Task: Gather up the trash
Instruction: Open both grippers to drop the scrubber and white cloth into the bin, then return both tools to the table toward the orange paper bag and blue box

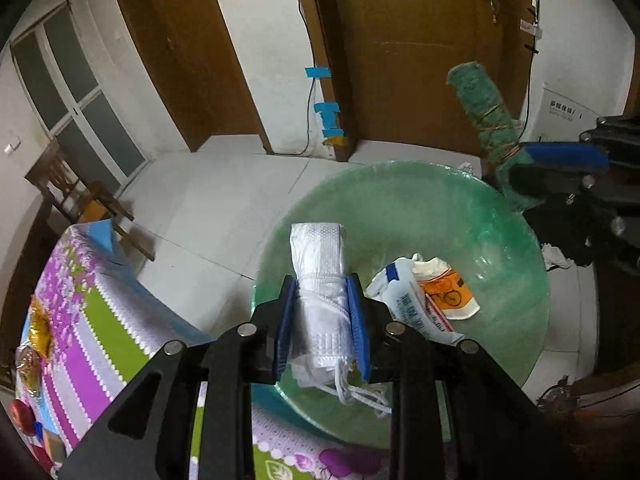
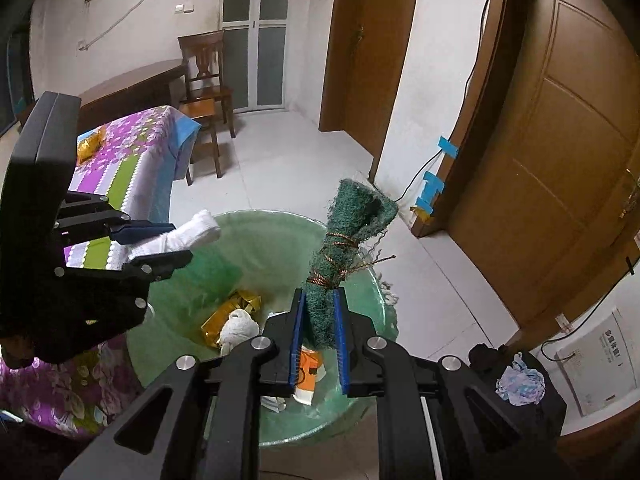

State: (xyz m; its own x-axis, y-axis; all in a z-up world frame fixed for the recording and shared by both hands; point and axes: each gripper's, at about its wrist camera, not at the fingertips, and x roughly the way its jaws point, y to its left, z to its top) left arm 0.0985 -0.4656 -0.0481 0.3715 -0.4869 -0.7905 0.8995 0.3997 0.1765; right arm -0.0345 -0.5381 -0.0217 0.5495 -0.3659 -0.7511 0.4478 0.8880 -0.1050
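Observation:
A bin lined with a green bag [image 1: 460, 200] [image 2: 256, 236] stands on the floor below both grippers. My left gripper [image 1: 322, 286] [image 2: 176, 242] is shut on a rolled white cloth [image 1: 320, 260] [image 2: 196, 234] with loose strings, held over the bin's near side. My right gripper [image 2: 320, 300] [image 1: 532, 164] is shut on a rolled green scouring pad [image 2: 348, 252] [image 1: 480, 112] tied with copper wire, held upright over the bin's rim. Inside the bin lie a white and blue packet [image 1: 408, 300], an orange printed wrapper [image 1: 448, 288] [image 2: 310, 366], a gold wrapper [image 2: 232, 316] and a white wad [image 2: 240, 326].
A table with a striped floral cloth [image 1: 92, 304] [image 2: 132, 160] stands left of the bin, with gold wrappers [image 1: 40, 332] and a red fruit [image 1: 22, 414] on it. A wooden chair [image 2: 204, 92] and brown doors [image 1: 420, 48] stand beyond. A crumpled tissue [image 2: 520, 384] lies on a dark object at right.

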